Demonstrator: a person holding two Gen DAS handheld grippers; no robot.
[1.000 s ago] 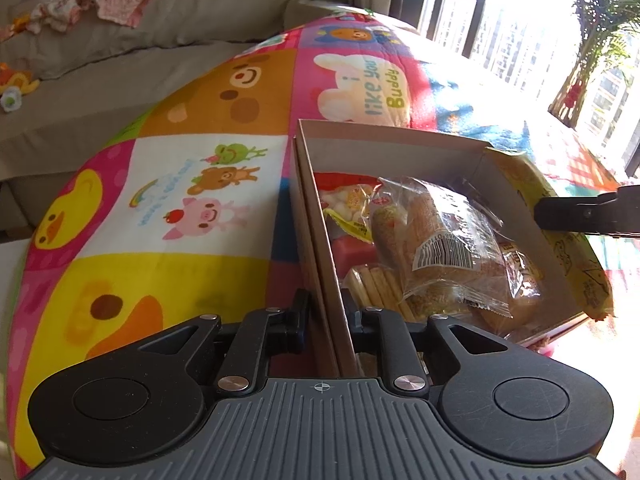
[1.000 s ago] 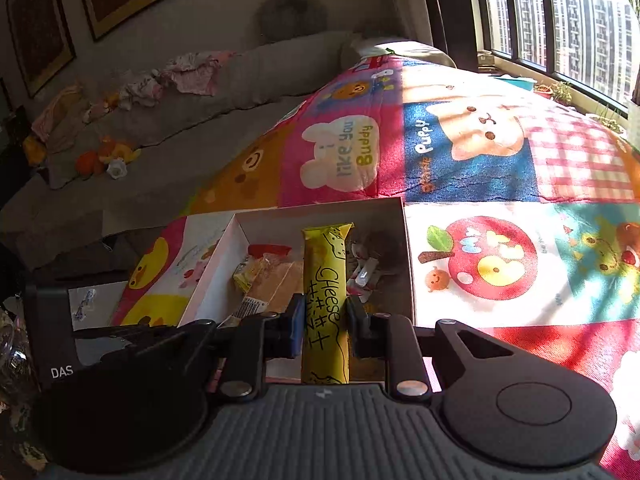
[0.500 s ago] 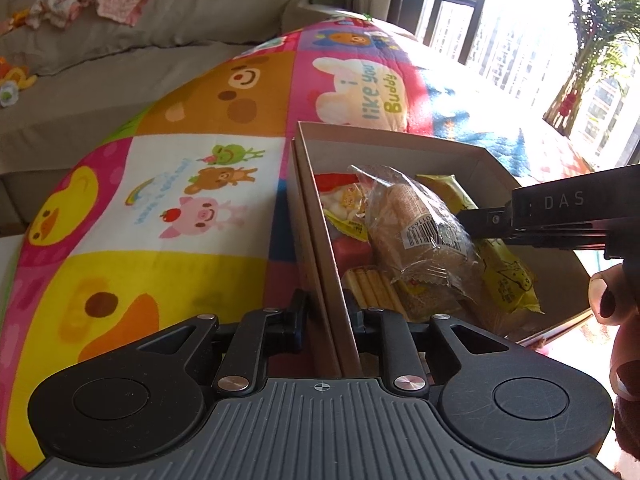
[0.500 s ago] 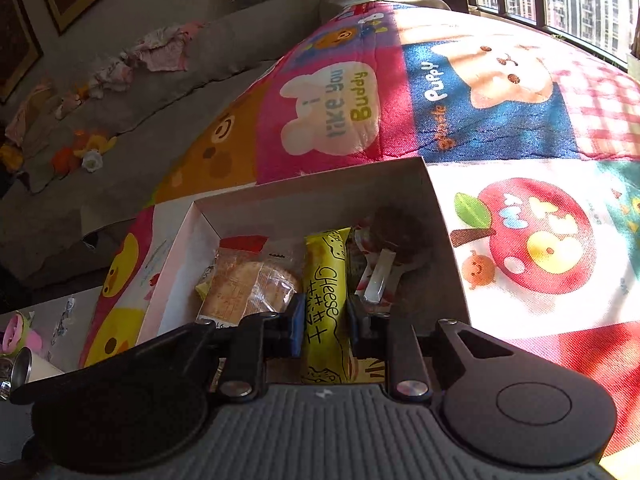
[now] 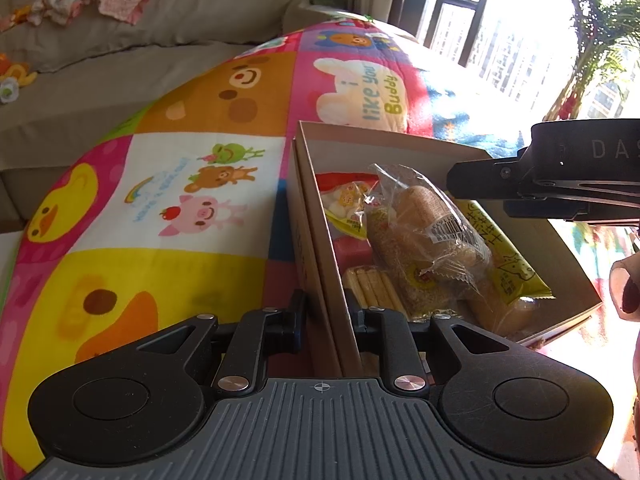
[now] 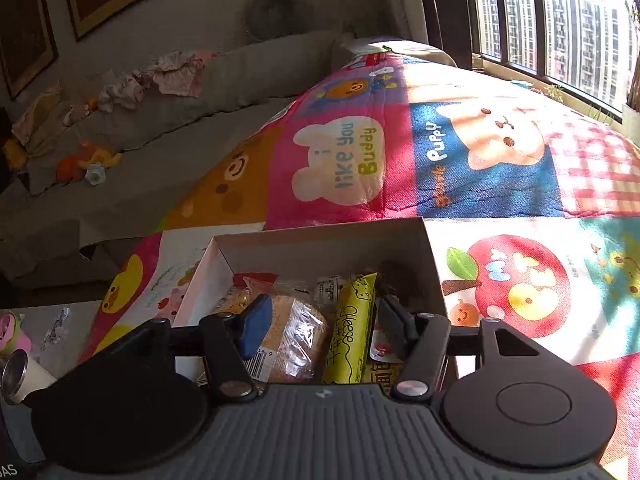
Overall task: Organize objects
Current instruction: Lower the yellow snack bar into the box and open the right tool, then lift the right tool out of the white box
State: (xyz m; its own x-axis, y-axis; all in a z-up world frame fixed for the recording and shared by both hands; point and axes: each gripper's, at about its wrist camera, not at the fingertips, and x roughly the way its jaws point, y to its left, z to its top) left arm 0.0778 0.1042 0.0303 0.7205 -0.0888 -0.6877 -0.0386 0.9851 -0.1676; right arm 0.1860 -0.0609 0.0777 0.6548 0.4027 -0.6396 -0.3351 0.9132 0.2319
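A sunlit room with a grey sofa (image 6: 168,120) against the wall, tall windows, and a bright cartoon play mat (image 5: 168,184) spread over the surface in front.

On the mat stands an open cardboard box (image 5: 400,144). The left gripper (image 5: 324,312) is pinched tight on the box's near side wall, one finger outside and one inside, as it was a second ago; it has not shifted.

The right gripper (image 6: 316,316) hangs over the box's near end with its jaws opening. A second ago they were clamped on the yellow cheese snack packet (image 6: 352,332), held upright above the box. Now the blue-padded fingers (image 6: 256,324) stand spread to either side, and the packet lies in the box between them, no longer pressed by either pad. In the left wrist view the same packet (image 5: 508,256) rests along the box's far-side half, tucked under the edge of a clear-wrapped bread loaf (image 5: 424,232), where earlier that spot showed only the box floor and wall.

Beside the loaf lie a packet of biscuit sticks (image 5: 372,288) and a small bag of round sweets (image 5: 344,204). The right gripper's body (image 5: 560,172) now reaches in from the right edge of the left wrist view, farther over the box than before, with a fingertip of the person's hand (image 5: 626,292) showing below it.
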